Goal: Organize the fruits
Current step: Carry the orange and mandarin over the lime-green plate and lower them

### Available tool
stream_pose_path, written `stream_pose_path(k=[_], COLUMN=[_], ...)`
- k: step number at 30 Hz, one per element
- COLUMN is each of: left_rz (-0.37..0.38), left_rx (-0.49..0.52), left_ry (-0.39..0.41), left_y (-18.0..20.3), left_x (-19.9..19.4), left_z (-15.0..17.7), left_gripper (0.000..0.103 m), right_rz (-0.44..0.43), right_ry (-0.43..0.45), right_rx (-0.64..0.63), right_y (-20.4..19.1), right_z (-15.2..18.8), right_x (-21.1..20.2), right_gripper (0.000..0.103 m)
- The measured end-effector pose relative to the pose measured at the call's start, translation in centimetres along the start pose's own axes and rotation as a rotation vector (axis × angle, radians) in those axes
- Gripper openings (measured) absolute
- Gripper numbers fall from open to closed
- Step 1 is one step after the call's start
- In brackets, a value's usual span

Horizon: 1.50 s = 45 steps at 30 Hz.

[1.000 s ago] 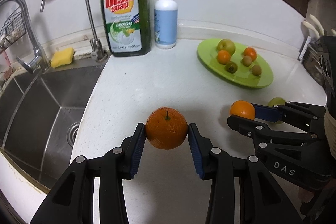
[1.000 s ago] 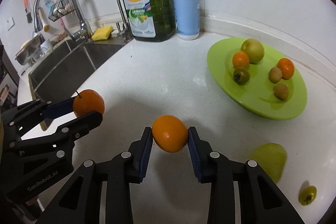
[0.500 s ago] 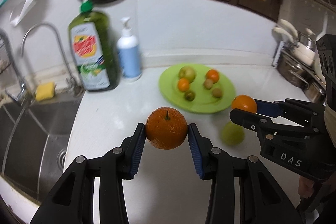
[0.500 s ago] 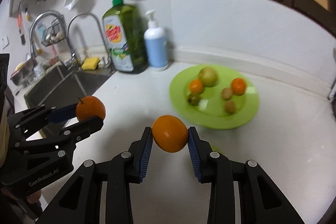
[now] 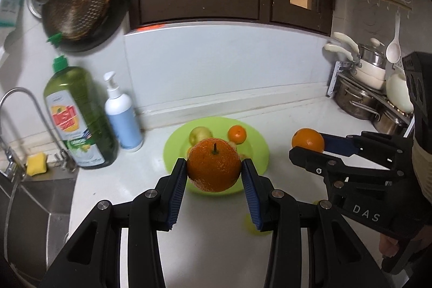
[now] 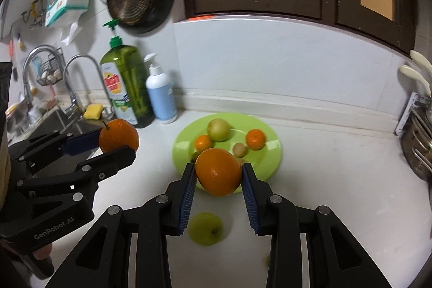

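Note:
My left gripper is shut on an orange with a stem, held above the counter in front of the green plate. It also shows in the right wrist view. My right gripper is shut on a second orange, also raised; it shows in the left wrist view. The green plate holds a green apple, two small oranges and small brown fruits. A green apple lies on the counter below my right gripper.
A green dish soap bottle and a white pump bottle stand by the wall. The sink with taps and a yellow sponge is at the left. Pots on a rack are at the right.
Both grippers have risen and pulled back from the counter with their oranges still held. The plate now sits straight ahead, lower and farther away.

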<state>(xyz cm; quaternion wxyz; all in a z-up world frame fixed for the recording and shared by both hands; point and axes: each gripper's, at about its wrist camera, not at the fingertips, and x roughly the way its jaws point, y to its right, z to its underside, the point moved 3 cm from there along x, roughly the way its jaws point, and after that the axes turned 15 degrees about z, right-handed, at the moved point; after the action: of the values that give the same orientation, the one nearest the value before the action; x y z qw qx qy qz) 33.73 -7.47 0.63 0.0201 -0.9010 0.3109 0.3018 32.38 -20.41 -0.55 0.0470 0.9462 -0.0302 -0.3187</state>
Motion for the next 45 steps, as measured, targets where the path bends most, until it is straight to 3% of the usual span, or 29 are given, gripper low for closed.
stream_pose_path(k=[9, 17, 29, 45], left_rz=[0.006, 0.042, 0.037, 0.052], left_rx=[0.014, -0.019, -0.030, -0.032], left_ry=[-0.026, -0.107, -0.258, -0.370], left_y=[-0.2, -2.1, -4.4, -4.6], left_x=[4.9, 10.4, 16.6, 20.3], left_z=[-2.7, -3.6, -1.5, 0.9], left_gripper=[0.041, 0.041, 0.041, 0.041], right_rz=[0.015, -0.008, -0.054, -0.072], right_ry=[-0.036, -0.112, -0.267, -0.346], right_rx=[0.018, -0.009, -0.070, -0.106], right_y=[2.9, 4.1, 3.6, 2.7], right_z=[-1.5, -2.5, -1.7, -0.7], right_x=[4.0, 9.7, 17.5, 21.3], right_gripper=[0.035, 0.035, 0.035, 0.035])
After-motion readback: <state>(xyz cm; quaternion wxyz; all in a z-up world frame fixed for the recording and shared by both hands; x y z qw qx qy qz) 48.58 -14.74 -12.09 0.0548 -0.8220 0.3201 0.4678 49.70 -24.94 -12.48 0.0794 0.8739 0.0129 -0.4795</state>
